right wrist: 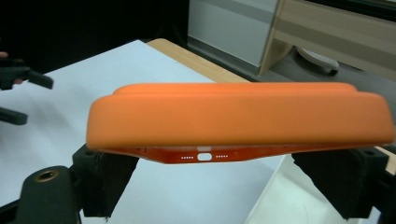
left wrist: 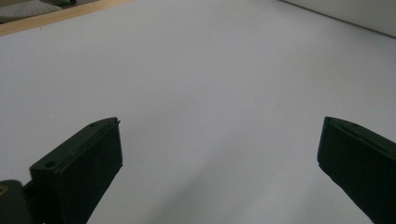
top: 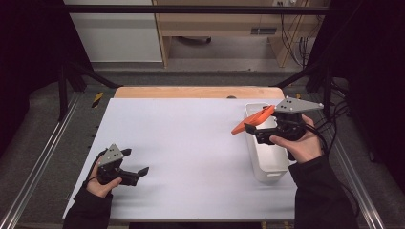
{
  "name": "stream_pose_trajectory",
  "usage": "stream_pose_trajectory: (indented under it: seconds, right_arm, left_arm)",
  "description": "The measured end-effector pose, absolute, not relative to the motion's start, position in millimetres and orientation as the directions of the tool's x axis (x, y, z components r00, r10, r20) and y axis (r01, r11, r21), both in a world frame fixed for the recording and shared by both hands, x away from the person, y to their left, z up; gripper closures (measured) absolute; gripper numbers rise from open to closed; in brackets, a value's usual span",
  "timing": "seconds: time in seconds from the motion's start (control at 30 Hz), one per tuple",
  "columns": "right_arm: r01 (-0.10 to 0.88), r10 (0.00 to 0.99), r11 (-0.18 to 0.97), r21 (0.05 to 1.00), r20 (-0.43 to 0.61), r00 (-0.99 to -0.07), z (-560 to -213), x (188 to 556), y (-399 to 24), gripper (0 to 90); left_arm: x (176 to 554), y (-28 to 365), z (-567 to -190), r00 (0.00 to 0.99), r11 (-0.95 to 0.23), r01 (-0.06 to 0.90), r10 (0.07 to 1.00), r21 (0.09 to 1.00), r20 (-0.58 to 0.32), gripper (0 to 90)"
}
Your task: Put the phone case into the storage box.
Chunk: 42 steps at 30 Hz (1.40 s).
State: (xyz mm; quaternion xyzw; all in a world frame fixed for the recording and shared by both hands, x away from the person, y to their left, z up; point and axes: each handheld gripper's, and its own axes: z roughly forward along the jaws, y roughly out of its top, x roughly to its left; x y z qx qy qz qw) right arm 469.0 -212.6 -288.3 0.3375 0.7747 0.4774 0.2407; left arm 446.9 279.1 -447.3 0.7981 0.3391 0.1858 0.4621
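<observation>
An orange phone case (top: pixel 253 120) hangs in the air over the left rim of a white bin (top: pixel 267 164), tilted with its left end lower. My right gripper (top: pixel 255 130) is shut on it. In the right gripper view the orange phone case (right wrist: pixel 233 116) lies crosswise with its port edge facing the camera, and my right gripper (right wrist: pixel 217 161) has a black jaw pressing on each end. My left gripper (top: pixel 135 161) rests low over the white table top (top: pixel 191 143) at the near left, open with nothing between its fingers. In its own view my left gripper (left wrist: pixel 219 154) shows bare white surface between wide jaws.
The white bin stands lengthwise along the table's right side. A wooden strip (top: pixel 191 91) borders the far edge of the table. Metal rails run along both sides. A cabinet and a wooden desk stand on the floor beyond.
</observation>
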Motion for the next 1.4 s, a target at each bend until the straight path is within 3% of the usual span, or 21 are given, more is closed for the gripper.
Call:
stream_pose_trajectory:
  seconds: [0.57, 1.4]
  right_arm:
    - [0.377, 0.866, 0.269, 0.886, -0.051, -0.498, -286.6, 497.3, -219.2, 15.6]
    - [0.482, 0.945, 0.19, 0.855, -0.027, -0.325, -287.7, 531.8, -231.7, 15.7]
  left_arm:
    - [448.4, 281.6, -451.9, 0.701, -0.351, 0.365, 0.713, 0.862, -0.006, 0.0]
    - [450.0, 282.2, -453.5, 0.7, -0.345, 0.365, 0.714, 0.865, -0.011, 0.0]
